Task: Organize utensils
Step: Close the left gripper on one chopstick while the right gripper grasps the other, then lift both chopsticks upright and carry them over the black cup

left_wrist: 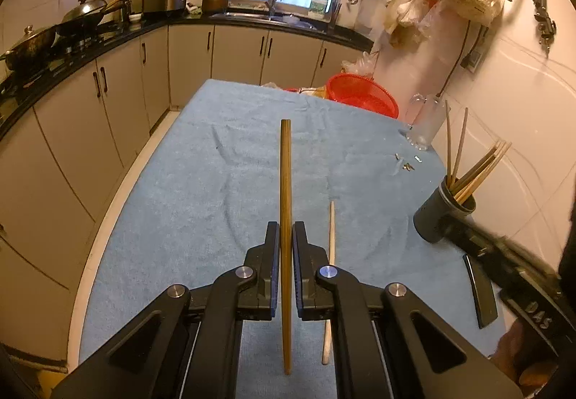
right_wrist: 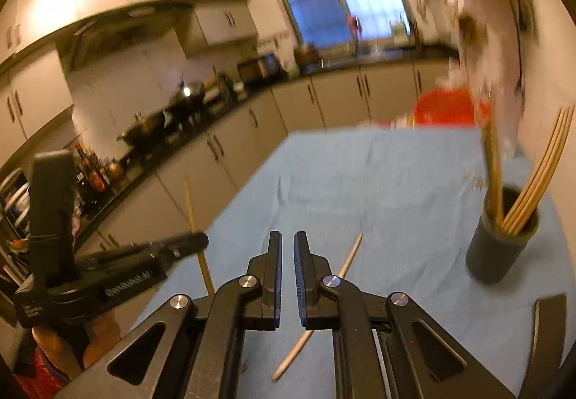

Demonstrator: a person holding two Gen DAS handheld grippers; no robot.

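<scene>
My left gripper (left_wrist: pixel 286 228) is shut on a dark brown chopstick (left_wrist: pixel 285 165), which runs upright through the pads and sticks out both ways. A pale chopstick (left_wrist: pixel 331 240) lies on the blue cloth (left_wrist: pixel 201 183) just right of it. At the right stands a dark holder (left_wrist: pixel 437 219) with several chopsticks (left_wrist: pixel 478 168) in it. My right gripper (left_wrist: pixel 468 237) shows blurred beside the holder. In the right wrist view my right gripper (right_wrist: pixel 287 239) is shut with nothing between its pads. Below it lies the pale chopstick (right_wrist: pixel 347 264), and the holder (right_wrist: pixel 502 251) stands to the right. The left gripper (right_wrist: pixel 199 241) holds its chopstick (right_wrist: pixel 190 204) at the left.
A red basket (left_wrist: pixel 363 93) and a clear glass vessel (left_wrist: pixel 426 125) stand at the table's far right. Small metal bits (left_wrist: pixel 406 166) lie on the cloth. A black flat piece (left_wrist: pixel 480 291) lies near the holder. Cabinets and a counter with woks (left_wrist: pixel 82 17) run along the left; a wall bounds the right.
</scene>
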